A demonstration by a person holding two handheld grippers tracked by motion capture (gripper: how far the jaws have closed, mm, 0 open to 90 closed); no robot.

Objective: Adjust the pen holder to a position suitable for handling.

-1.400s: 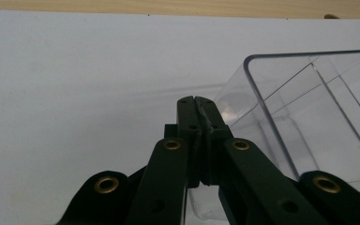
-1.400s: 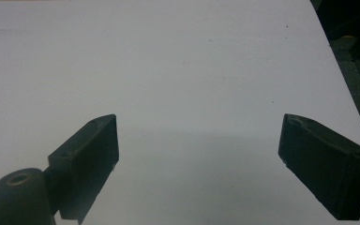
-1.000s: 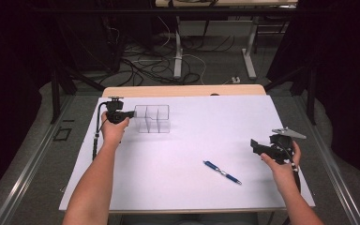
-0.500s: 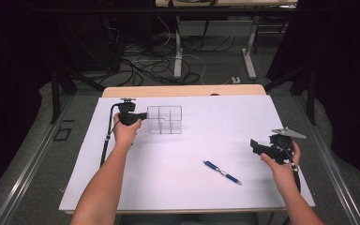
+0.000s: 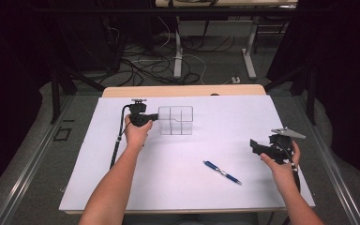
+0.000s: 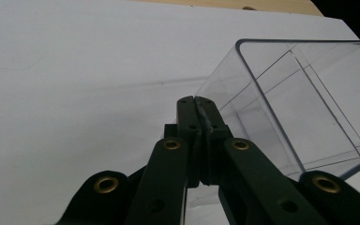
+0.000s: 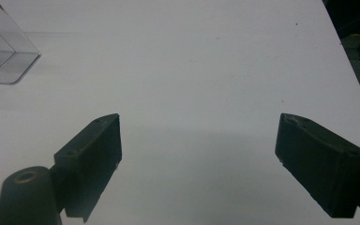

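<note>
Organizer [image 5: 176, 120] sits at the table's [image 5: 225, 197] far left; pen [image 5: 222, 172] nearer, rightward.

No writing, label, brand, number or sign can be read on anything here.

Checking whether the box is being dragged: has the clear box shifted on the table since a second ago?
Yes. The clear box, pinched at its wall by the left tool, slid rightward along the table's wooden back edge, toward its middle.
</note>
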